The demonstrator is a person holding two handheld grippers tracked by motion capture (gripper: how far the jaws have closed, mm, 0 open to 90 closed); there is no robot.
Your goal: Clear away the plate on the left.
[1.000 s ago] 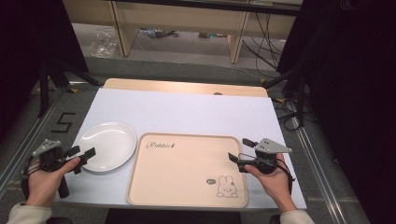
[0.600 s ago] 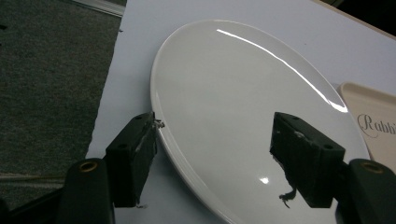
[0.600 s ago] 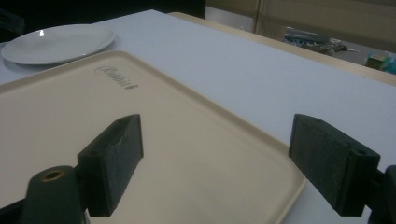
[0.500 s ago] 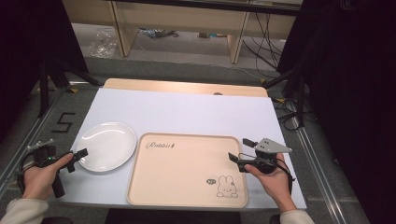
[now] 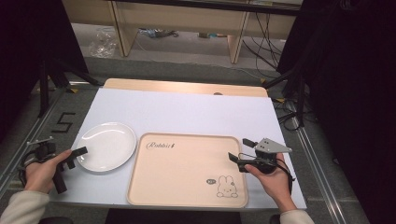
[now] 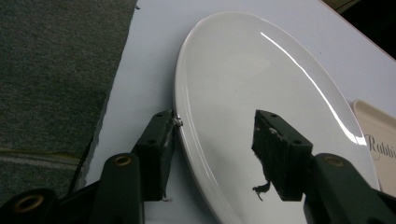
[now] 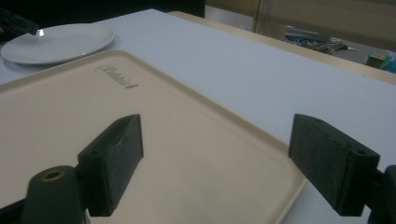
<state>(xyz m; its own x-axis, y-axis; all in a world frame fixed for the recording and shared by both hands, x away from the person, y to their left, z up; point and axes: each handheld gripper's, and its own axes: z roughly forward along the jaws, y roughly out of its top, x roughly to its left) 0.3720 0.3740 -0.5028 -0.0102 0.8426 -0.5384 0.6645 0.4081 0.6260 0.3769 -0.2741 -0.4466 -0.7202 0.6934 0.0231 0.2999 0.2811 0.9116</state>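
Note:
A white plate (image 5: 106, 146) lies on the white table's left side, beside a beige tray (image 5: 187, 170) printed with "Rabbit" and a bunny. My left gripper (image 5: 74, 156) is at the plate's near-left rim. In the left gripper view it (image 6: 215, 133) is open, with the plate (image 6: 261, 84) rim running between the jaws: one jaw outside the rim, the other over the plate's inside. My right gripper (image 5: 240, 149) hovers open over the tray's right edge. Between its jaws (image 7: 219, 158) there is nothing but the tray (image 7: 70, 116) and table below. The plate (image 7: 60, 42) lies far off.
The table (image 5: 196, 112) has a wooden strip along its far edge. Dark floor and metal rails flank both sides. The table's left edge drops off right beside the plate (image 6: 116, 93). Shelving and cables stand beyond the table.
The left hand dipped toward the table's left edge and came back, turning lower; its jaws now straddle the plate's rim. The right gripper, plate and tray have not moved.

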